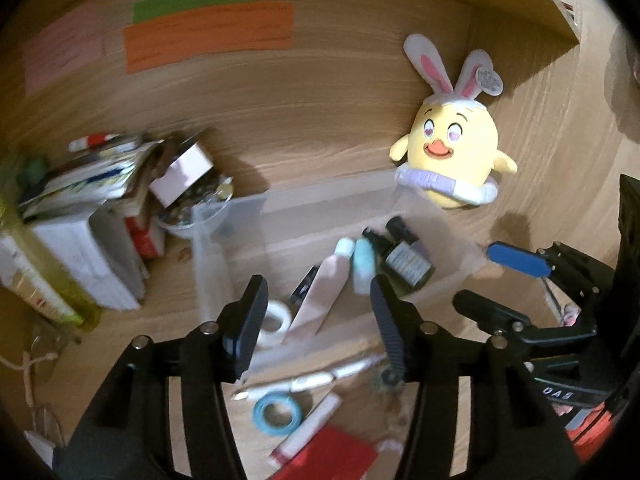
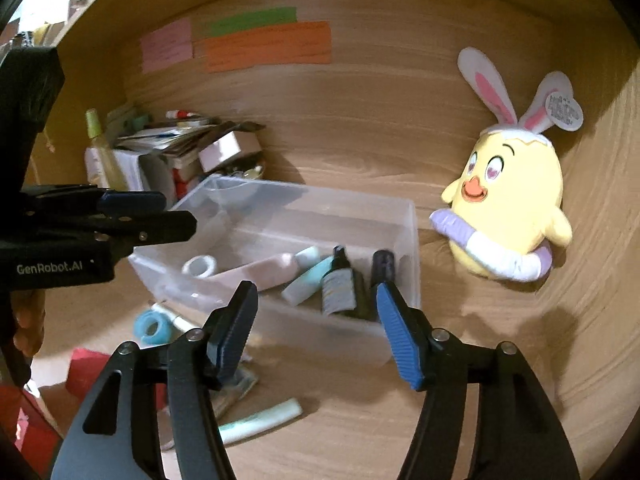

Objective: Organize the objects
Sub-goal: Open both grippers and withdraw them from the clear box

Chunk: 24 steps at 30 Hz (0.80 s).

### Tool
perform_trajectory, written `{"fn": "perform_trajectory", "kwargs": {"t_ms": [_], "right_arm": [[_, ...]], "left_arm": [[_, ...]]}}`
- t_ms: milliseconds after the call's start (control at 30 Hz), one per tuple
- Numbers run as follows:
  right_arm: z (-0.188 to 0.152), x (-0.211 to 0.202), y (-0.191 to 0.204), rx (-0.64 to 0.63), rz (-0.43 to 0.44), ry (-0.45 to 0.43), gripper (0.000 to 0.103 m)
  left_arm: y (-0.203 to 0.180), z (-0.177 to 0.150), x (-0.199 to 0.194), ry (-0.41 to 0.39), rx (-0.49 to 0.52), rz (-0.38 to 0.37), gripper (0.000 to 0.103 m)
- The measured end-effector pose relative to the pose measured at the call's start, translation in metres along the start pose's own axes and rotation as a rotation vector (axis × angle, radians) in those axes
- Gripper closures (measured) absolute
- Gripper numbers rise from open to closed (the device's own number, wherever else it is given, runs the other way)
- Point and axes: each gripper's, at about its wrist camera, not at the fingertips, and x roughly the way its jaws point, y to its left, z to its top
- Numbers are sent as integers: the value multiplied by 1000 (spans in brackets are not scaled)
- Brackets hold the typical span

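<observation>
1. A box sat in the middle of the frame on the desk.
2. Bottles and a tape roll lay in it.
3. A toy chick sat at its right.
4. Papers were piled at upper left.

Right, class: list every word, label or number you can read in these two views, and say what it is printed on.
"GenRobot.AI": white print on the left gripper body.
Heart tag on the plush chick: too small to read.
Coloured paper strips on the wall: handwriting blurred.
Dark bottle label: unreadable.
</observation>
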Motion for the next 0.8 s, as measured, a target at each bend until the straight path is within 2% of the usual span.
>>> {"fn": "perform_trajectory", "kwargs": {"t_ms": [33,100,200,333,600,800], "right_arm": [[-3,-1,2,3,7,3,37],[-12,-3,7,7,11,11,35],[-24,-2,16,0,5,33,35],[-42,1,26,-8,-7,70,35],[-73,12,34,19,20,160,35],[-84,22,39,23,19,219,35]], "left_arm": [[2,-5,-3,4,0,5,49],[5,-16,-7,13,-3,6,49],[10,-34,-14,26,-7,9,48],[19,-61,-20,43,-14,18,38],[36,-107,-27,104,-64,3,38],[34,-134,-21,162,-78,-75,36]]}}
